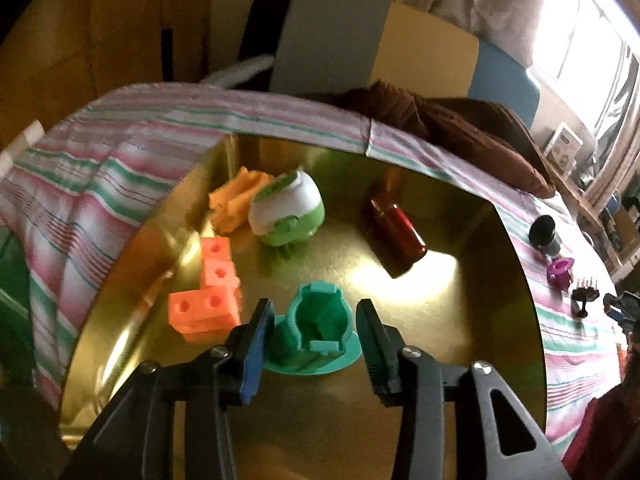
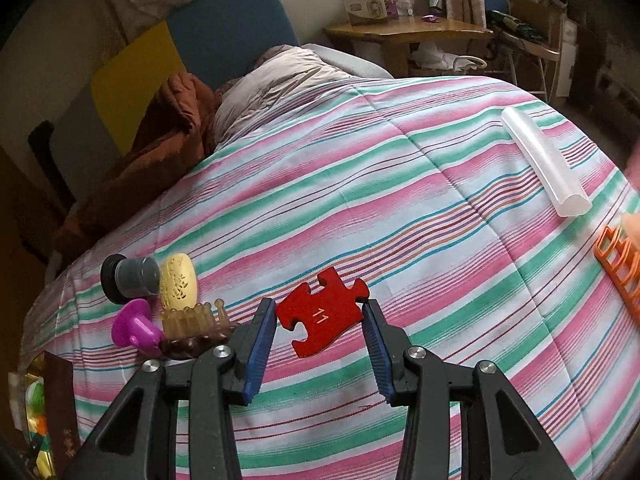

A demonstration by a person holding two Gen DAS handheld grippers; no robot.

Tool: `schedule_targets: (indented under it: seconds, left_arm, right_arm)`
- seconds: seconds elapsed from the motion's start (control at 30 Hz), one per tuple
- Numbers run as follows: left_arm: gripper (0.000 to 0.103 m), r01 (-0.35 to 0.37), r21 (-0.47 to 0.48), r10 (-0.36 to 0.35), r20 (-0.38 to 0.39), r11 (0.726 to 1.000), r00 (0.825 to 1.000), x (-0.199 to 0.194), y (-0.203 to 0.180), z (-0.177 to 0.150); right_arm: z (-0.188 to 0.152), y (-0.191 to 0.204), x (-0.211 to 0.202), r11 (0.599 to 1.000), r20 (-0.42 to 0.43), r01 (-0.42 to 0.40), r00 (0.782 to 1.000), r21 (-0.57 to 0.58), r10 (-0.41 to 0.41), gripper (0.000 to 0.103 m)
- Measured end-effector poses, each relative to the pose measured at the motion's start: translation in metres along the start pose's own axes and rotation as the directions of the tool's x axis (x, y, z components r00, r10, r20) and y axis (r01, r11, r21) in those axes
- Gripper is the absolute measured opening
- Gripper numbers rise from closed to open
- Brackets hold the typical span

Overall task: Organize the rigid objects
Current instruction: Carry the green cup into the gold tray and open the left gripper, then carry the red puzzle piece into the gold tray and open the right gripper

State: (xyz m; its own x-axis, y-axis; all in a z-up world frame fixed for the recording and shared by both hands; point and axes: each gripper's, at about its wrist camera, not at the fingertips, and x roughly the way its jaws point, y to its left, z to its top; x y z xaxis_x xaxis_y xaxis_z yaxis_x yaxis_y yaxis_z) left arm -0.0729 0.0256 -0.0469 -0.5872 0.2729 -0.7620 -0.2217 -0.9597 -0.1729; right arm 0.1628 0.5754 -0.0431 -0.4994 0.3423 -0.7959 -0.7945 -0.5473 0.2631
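Bed (image 2: pixel 400 168) with striped pink-green quilt fills most of both views; big open stretch of quilt in the middle and toward the far side, nothing on it there. Gold tray (image 1: pixel 460 320) sits on the quilt, its raised walls closing in the left and far sides, rim curving round on the right; bare floor of the tray in the near part and right of centre. In the tray: dark red bottle (image 1: pixel 396 232) lying on its side right of centre, white-green round gadget (image 1: pixel 286 210) toward the back, orange block piece (image 1: pixel 208 296) at left close to the wall, orange crumpled thing (image 1: pixel 236 200) in the far corner, teal holder (image 1: pixel 316 328) nearest me. My left gripper (image 1: pixel 316 344) straddles the teal holder, jaws half wide, pads not pressing on it, gaps both sides. My right gripper (image 2: pixel 320 344) over the quilt, jaws moderately apart around the red puzzle piece (image 2: pixel 322 312); right pad at its corner, cannot tell if it's gripped. Left of it a tight cluster: grey-black cap (image 2: pixel 130 278), cream oval (image 2: pixel 178 280), brown comb (image 2: pixel 196 326), purple piece (image 2: pixel 136 326). Clear tube (image 2: pixel 544 164) lies far right; orange rack (image 2: pixel 620 264) at the right edge, cut off.
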Motion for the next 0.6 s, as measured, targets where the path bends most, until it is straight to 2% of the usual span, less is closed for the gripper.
schedule_targets:
  seconds: [0.17, 0.27, 0.4, 0.6]
  left_arm:
    - [0.043, -0.025, -0.033, 0.029, 0.109, 0.999, 0.994, -0.026, 0.003, -0.016]
    - [0.043, -0.013, -0.009, 0.014, 0.113, 1.000, 0.993, -0.032, -0.002, -0.029]
    - [0.043, 0.037, 0.034, -0.041, 0.122, 0.999, 0.992, -0.037, -0.012, -0.039]
    - [0.043, 0.075, 0.109, -0.087, 0.104, 0.991, 0.991, -0.037, -0.038, -0.048]
  right_arm:
    - [0.001, 0.002, -0.005, 1.000, 0.023, -0.029, 0.999, 0.002, 0.029, 0.044]
    - [0.001, 0.008, -0.009, 0.998, 0.042, -0.055, 0.998, -0.017, 0.055, 0.044]
    - [0.001, 0.017, -0.016, 0.994, 0.073, -0.090, 0.993, -0.057, 0.094, 0.044]
    - [-0.005, 0.042, -0.026, 0.977, 0.116, -0.130, 0.982, -0.168, 0.150, 0.044]
